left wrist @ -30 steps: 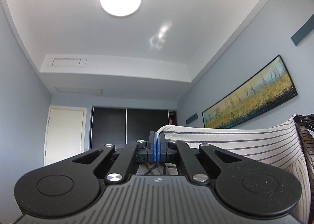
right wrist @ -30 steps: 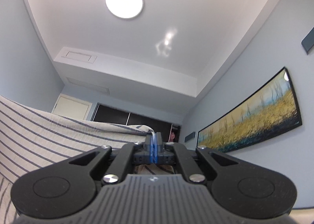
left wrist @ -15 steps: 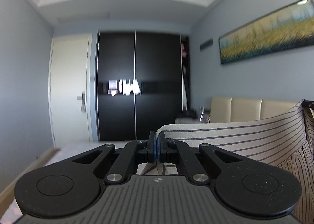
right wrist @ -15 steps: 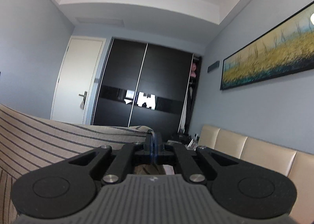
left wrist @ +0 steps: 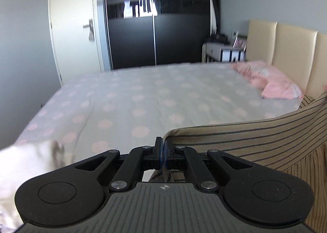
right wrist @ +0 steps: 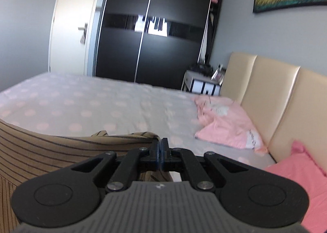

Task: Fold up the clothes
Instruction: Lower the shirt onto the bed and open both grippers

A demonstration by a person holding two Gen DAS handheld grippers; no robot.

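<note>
A tan garment with thin dark stripes [left wrist: 255, 141] hangs stretched between my two grippers above the bed. My left gripper [left wrist: 163, 143] is shut on its left corner, the cloth running off to the right in the left wrist view. My right gripper [right wrist: 161, 144] is shut on the other corner of the striped garment [right wrist: 51, 149], which spreads to the left there. Both grippers point down toward the bed [left wrist: 153, 98], with its pale sheet of pink dots. The lower part of the garment is hidden under the gripper bodies.
Pink pillows [right wrist: 229, 122] lie by the cream headboard [right wrist: 265, 90] at the right. White cloth [left wrist: 26, 163] sits at the bed's near left corner. A black wardrobe [left wrist: 157, 18], a white door [left wrist: 73, 22] and a small bedside table [right wrist: 202, 83] stand beyond the bed.
Both views have swung down from the ceiling to the bed. The grippers have dropped forward with the striped garment still stretched between them.
</note>
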